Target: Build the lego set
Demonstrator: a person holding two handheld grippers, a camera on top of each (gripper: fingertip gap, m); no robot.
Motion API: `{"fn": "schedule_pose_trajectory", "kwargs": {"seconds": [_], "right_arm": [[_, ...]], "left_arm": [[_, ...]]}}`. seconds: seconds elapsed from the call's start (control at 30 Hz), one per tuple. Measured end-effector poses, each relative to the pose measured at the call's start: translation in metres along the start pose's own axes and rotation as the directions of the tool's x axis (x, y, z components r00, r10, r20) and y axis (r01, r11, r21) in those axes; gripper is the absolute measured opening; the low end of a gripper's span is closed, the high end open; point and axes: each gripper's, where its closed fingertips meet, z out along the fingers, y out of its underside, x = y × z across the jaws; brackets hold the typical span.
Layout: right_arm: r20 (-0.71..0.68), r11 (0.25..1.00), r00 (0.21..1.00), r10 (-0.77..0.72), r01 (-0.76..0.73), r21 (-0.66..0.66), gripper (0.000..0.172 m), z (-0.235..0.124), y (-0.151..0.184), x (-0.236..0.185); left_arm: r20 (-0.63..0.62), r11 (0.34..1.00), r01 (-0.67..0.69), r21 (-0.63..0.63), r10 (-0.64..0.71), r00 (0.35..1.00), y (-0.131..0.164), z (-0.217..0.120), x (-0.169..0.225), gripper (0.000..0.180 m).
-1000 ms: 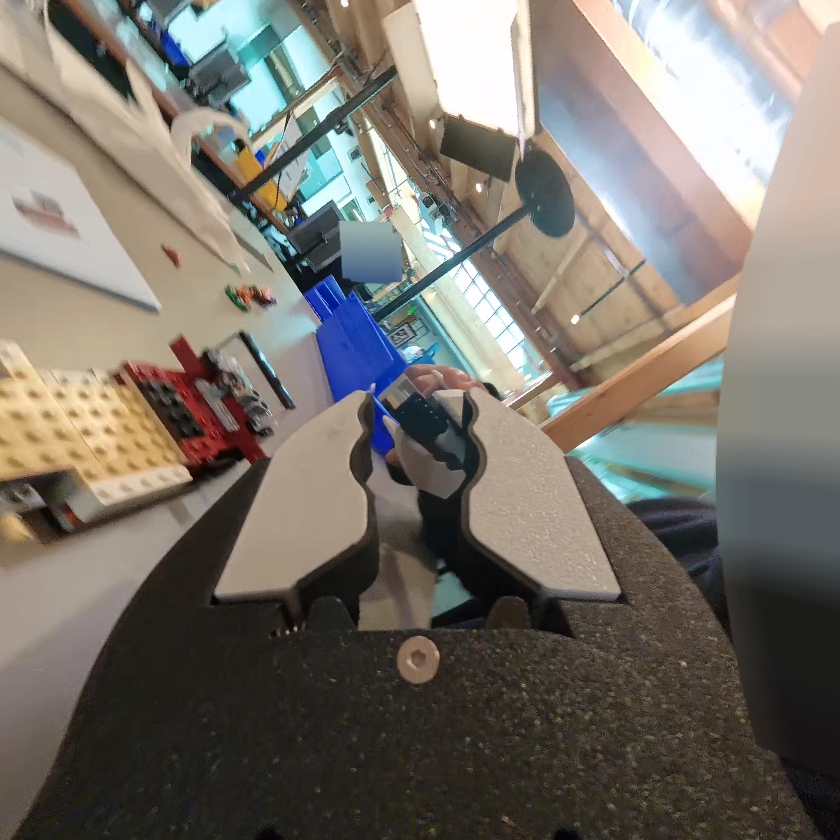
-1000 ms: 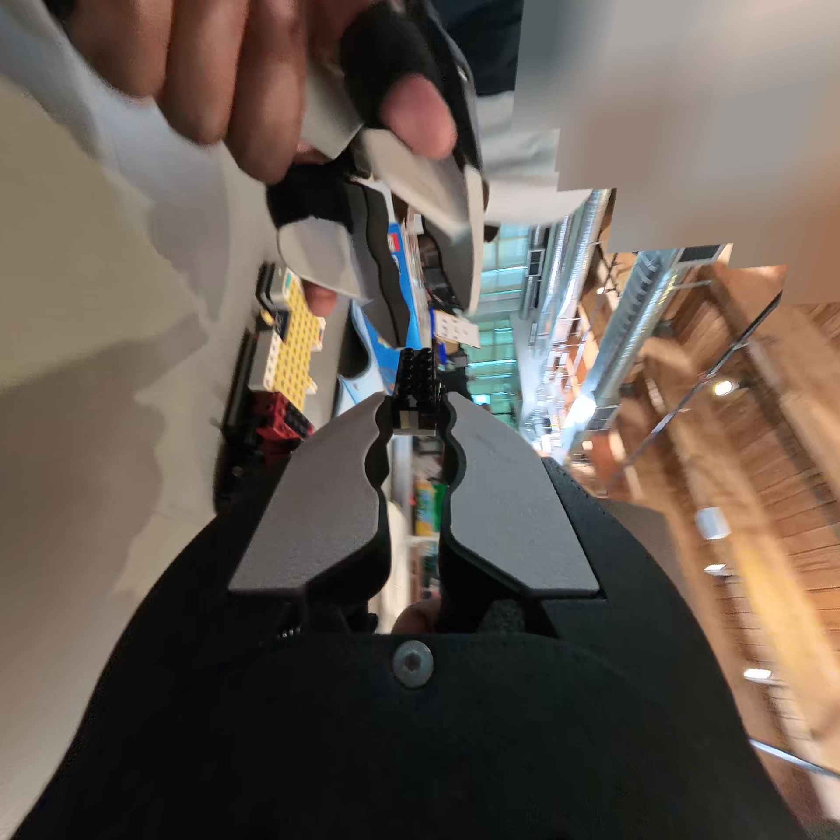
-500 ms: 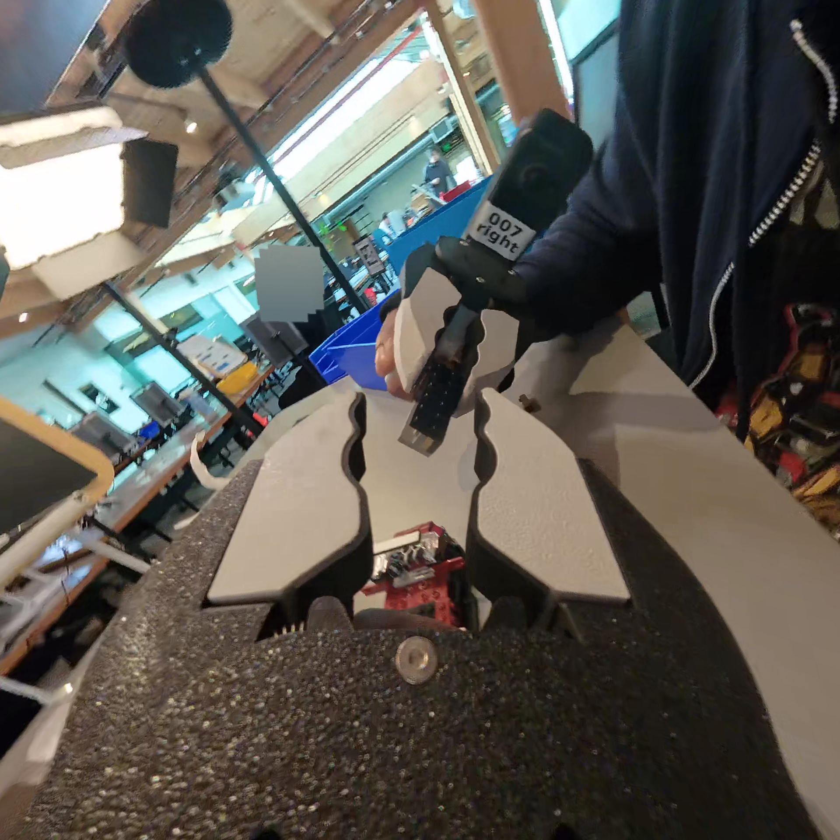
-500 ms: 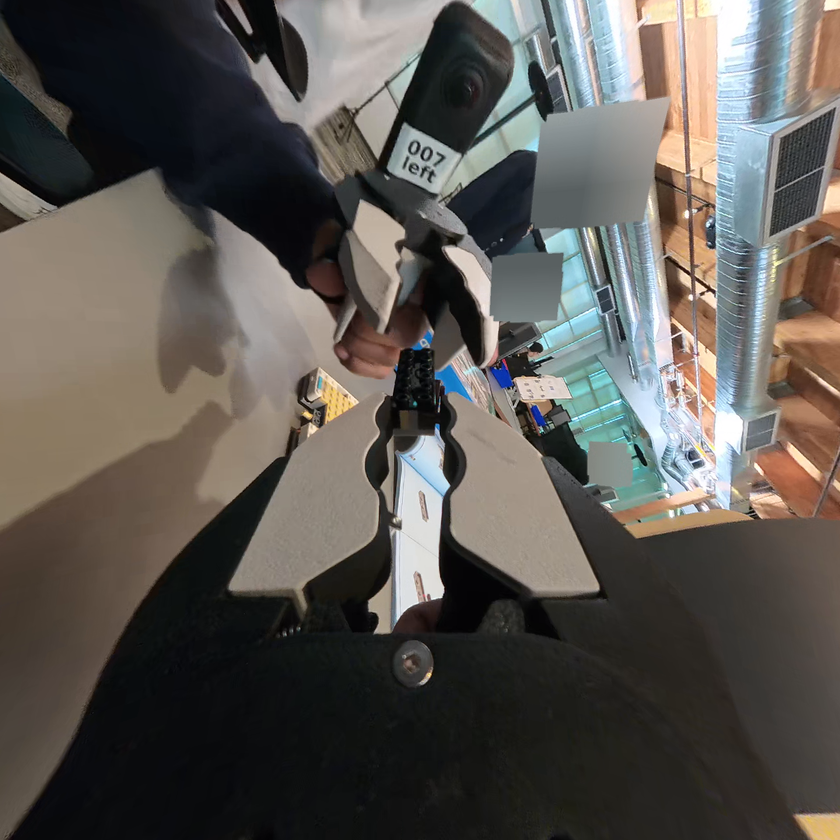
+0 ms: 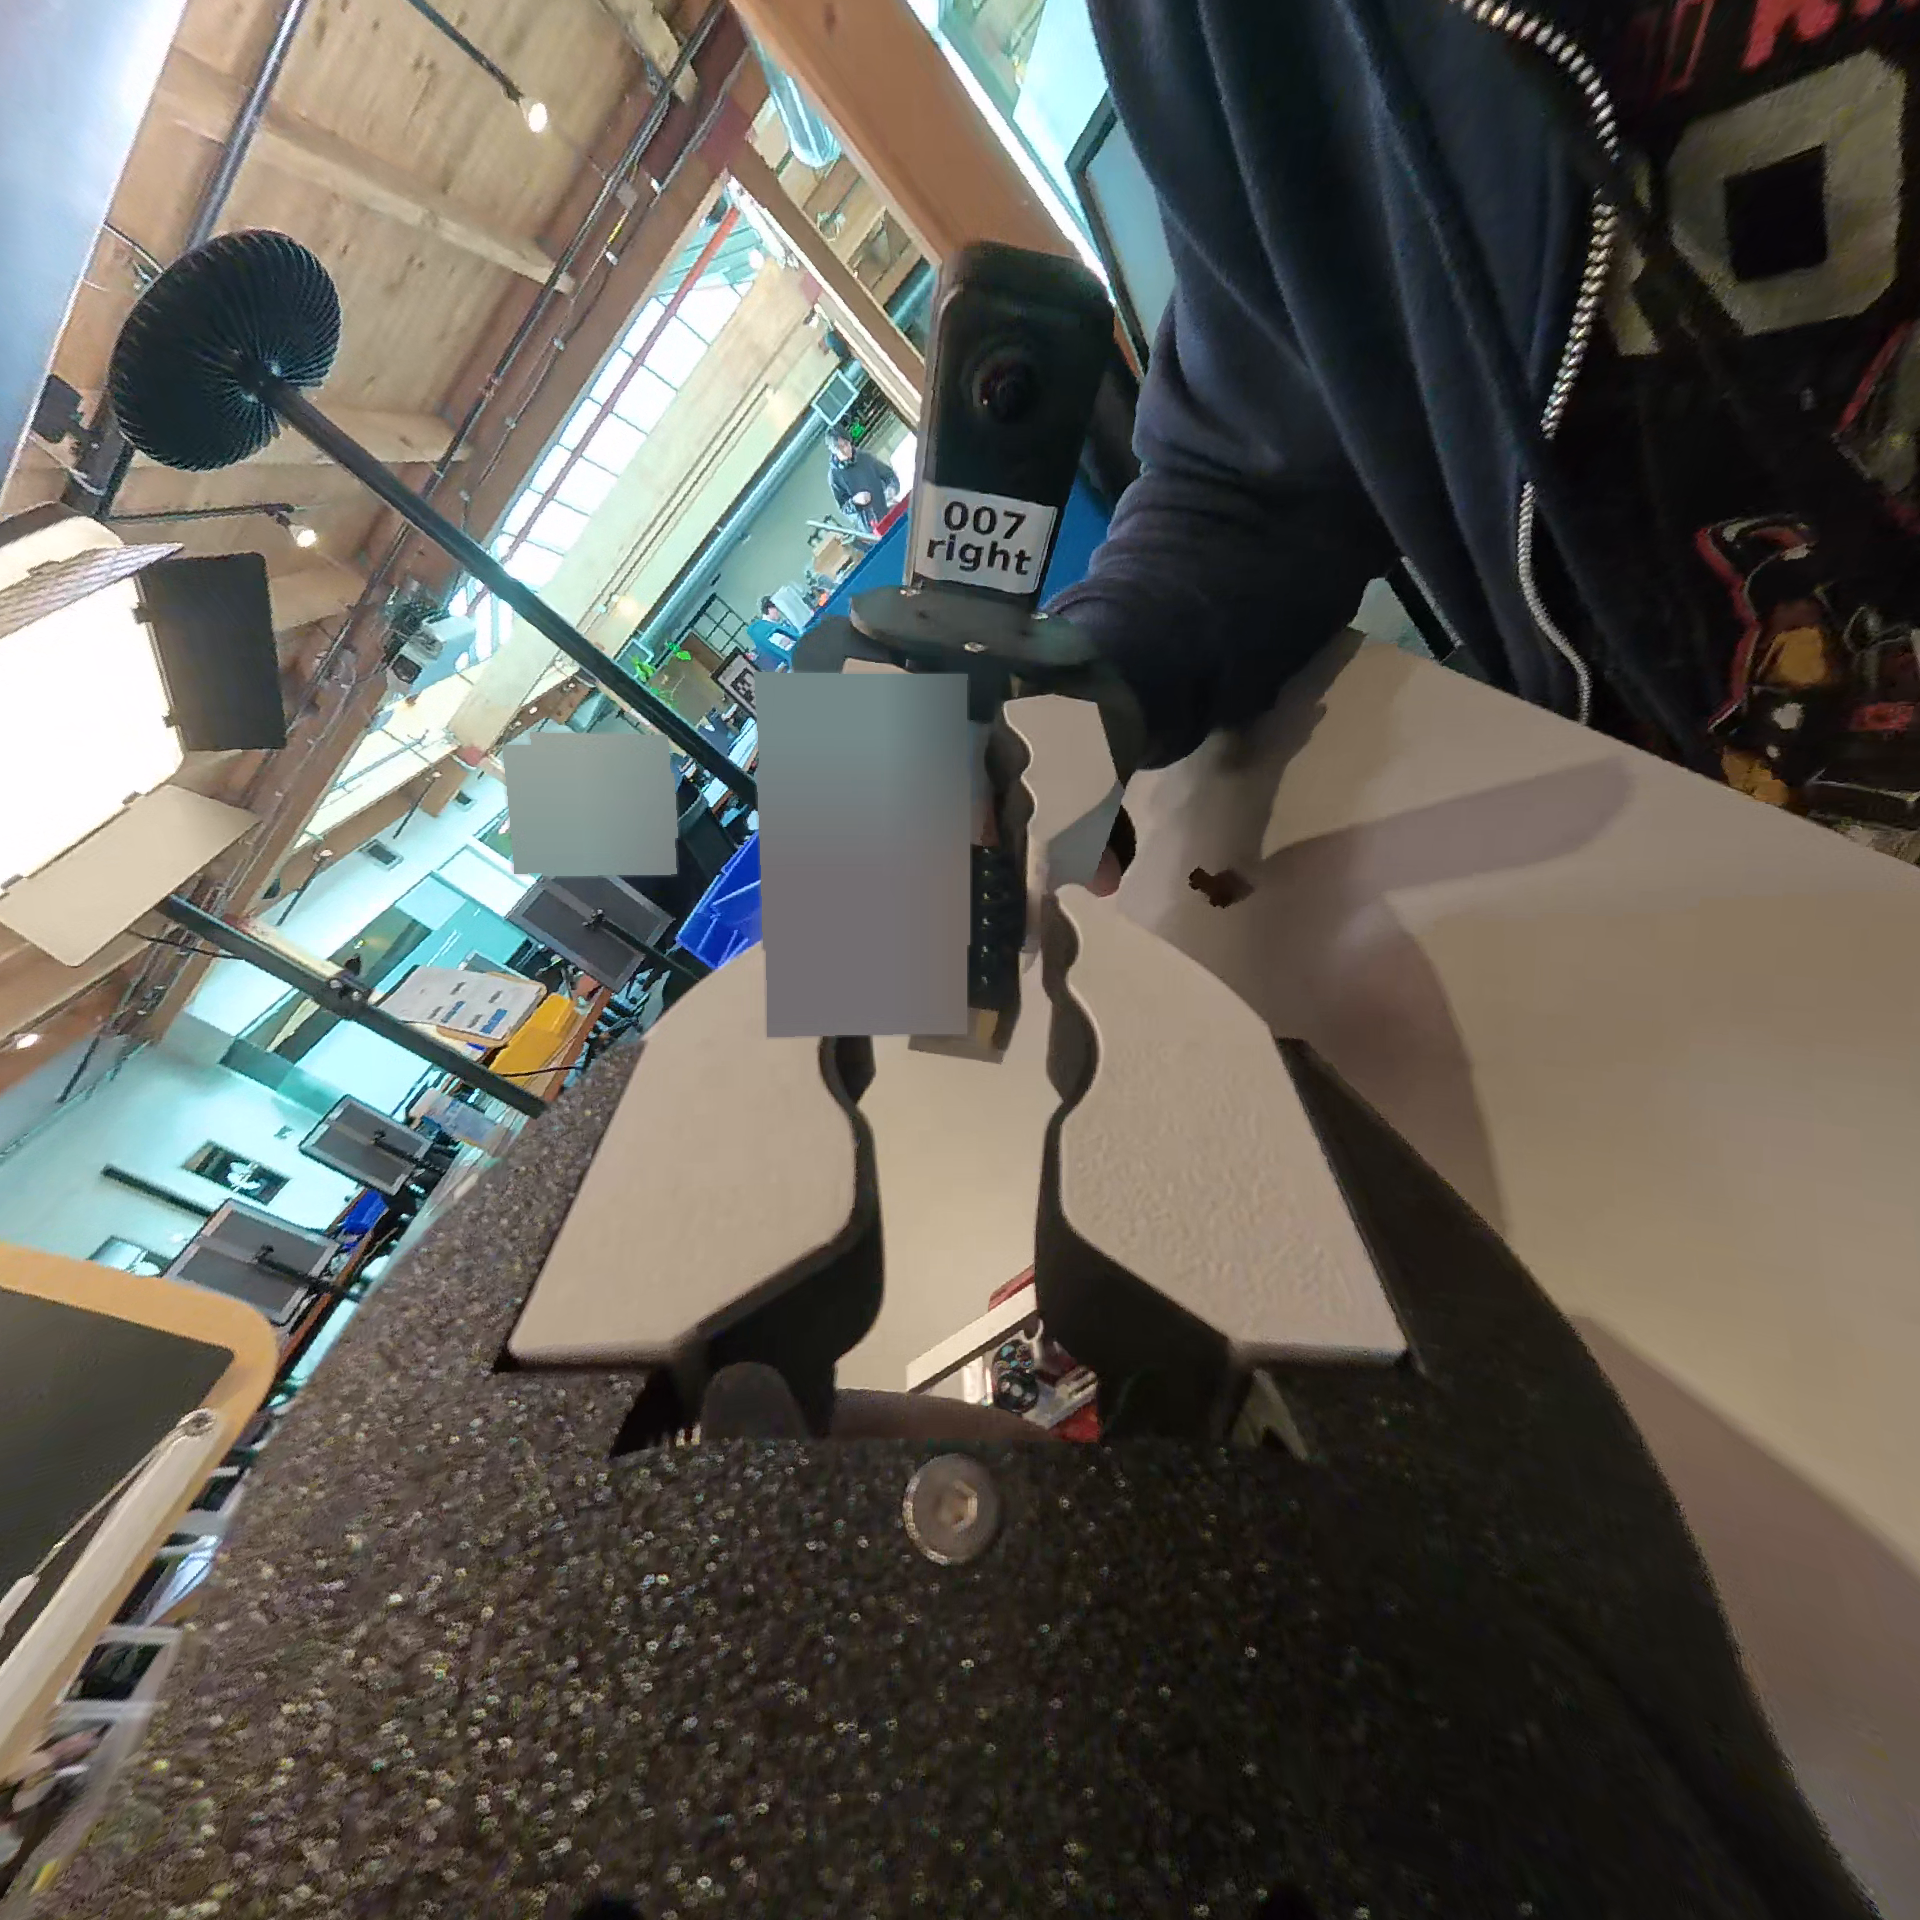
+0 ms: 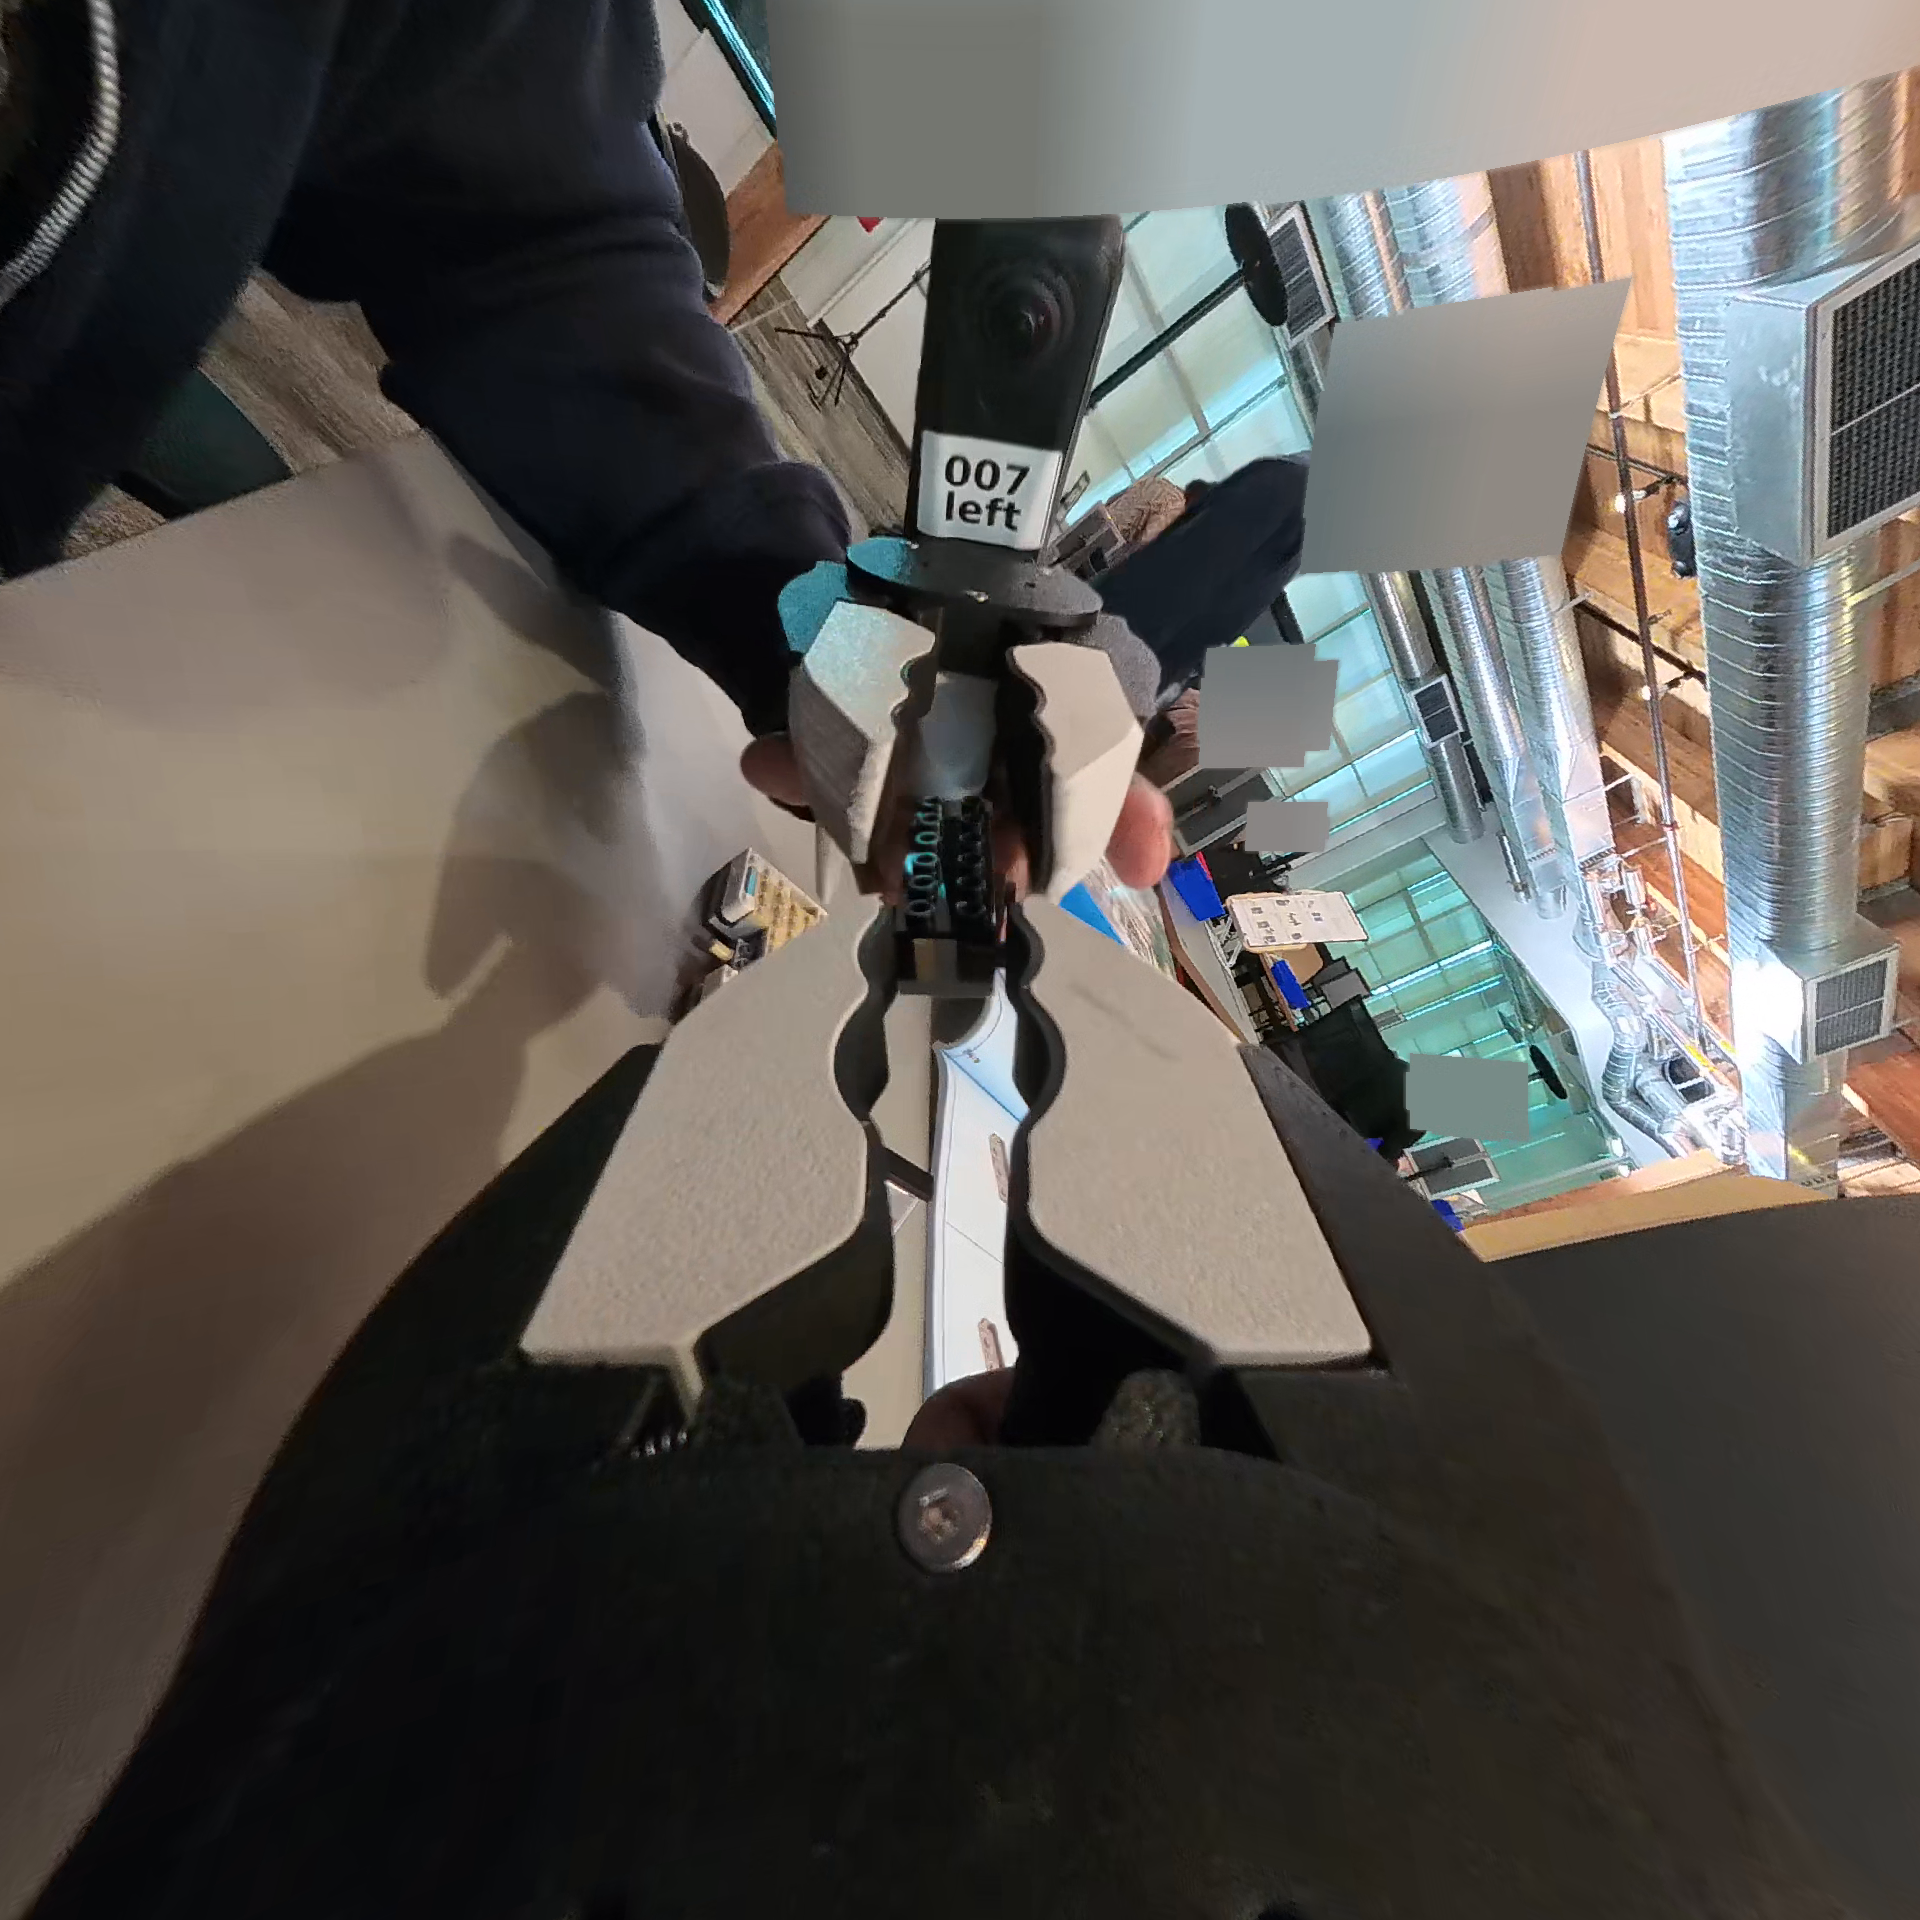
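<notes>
My right gripper (image 6: 948, 935) is shut on a black studded brick with a grey base (image 6: 951, 883) and holds it in the air above the table. My left gripper (image 6: 951, 821) faces it head-on, and the brick's far end stands between its two fingers (image 6: 831, 748). A narrow dark gap shows on each side, so the pads do not press on the brick. In the left wrist view the brick (image 5: 992, 925) shows edge-on between my left gripper's (image 5: 951, 987) fingers, close to the right one. A mosaic patch hides the left side there.
The grey table (image 5: 1558, 1039) lies below. A tan studded plate assembly (image 6: 764, 914) and a red assembly (image 5: 1039, 1382) sit on it, with a small brown piece (image 5: 1216, 883) nearby. A person in a dark hoodie (image 5: 1351, 312) stands close. Blue bins (image 5: 727, 904) stand beyond the table. Only a small space, under 4 cm, lies between the two pairs of fingers.
Both grippers swung round to face each other and drew together. The left jaws widened, then narrowed around the brick's far end. The right gripper kept its hold on the black brick.
</notes>
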Motion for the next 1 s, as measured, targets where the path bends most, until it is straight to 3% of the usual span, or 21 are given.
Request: {"fn": "schedule_pose_trajectory", "kwargs": {"seconds": [1.0], "right_arm": [[-0.015,1.0,1.0,-0.016,0.016,-0.004,0.02,-0.0041,0.0032,0.0004]], "left_arm": [[0.069,0.999,-0.017,-0.029,0.019,0.997,0.0041,0.0092,0.0021,0.02]]}}
